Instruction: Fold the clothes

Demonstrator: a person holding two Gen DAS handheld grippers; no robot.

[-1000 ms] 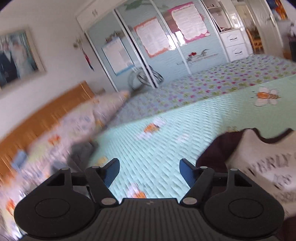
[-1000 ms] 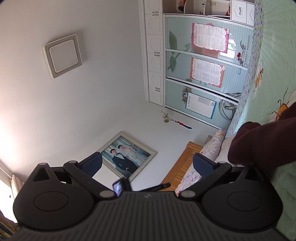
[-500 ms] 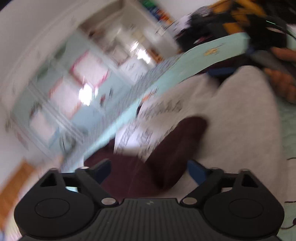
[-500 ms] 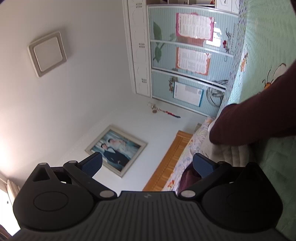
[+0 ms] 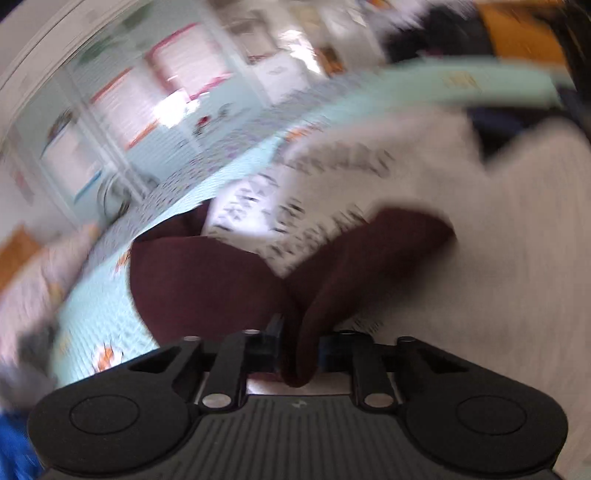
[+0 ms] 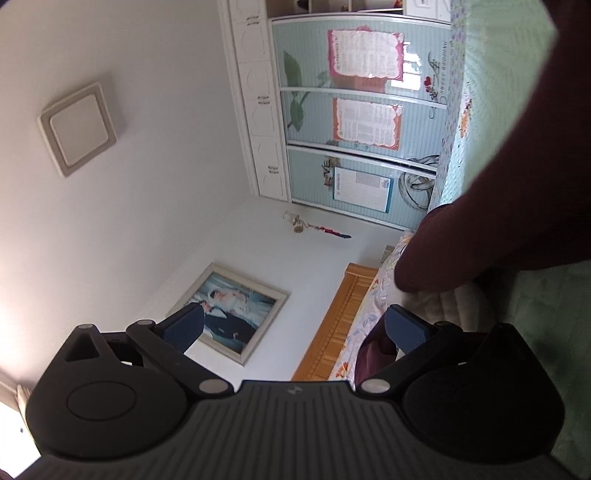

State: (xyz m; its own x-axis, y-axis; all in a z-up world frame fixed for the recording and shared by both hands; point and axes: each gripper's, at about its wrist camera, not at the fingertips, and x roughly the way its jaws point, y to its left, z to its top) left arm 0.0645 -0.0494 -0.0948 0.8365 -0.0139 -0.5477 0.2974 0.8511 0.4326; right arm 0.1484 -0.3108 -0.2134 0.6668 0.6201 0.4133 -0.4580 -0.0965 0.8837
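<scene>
A white sweatshirt [image 5: 480, 229] with dark lettering and maroon sleeves lies on the mint bedspread [image 5: 99, 321]. In the blurred left wrist view a maroon sleeve [image 5: 362, 254] runs down into my left gripper [image 5: 299, 343]. Its jaws are closing, and a fold of that sleeve is pinched between the pads. My right gripper [image 6: 295, 325] points up at the wall, open, with nothing between its blue pads [image 6: 404, 328]. A maroon sleeve [image 6: 517, 184] hangs across the right side of that view, above the right finger and apart from it.
A wardrobe [image 6: 362, 110] with sliding doors and posters stands beyond the bed. A framed photo [image 6: 229, 306] hangs on the wall above the wooden headboard [image 6: 332, 332]. Floral pillows [image 6: 384, 280] lie at the head. Dark and orange clothes [image 5: 517, 33] are piled at the bed's far side.
My left gripper swung from the bare bedspread down onto the sweatshirt, opened wide, then closed on the maroon sleeve. In the right wrist view the sleeve has spread further across the frame.
</scene>
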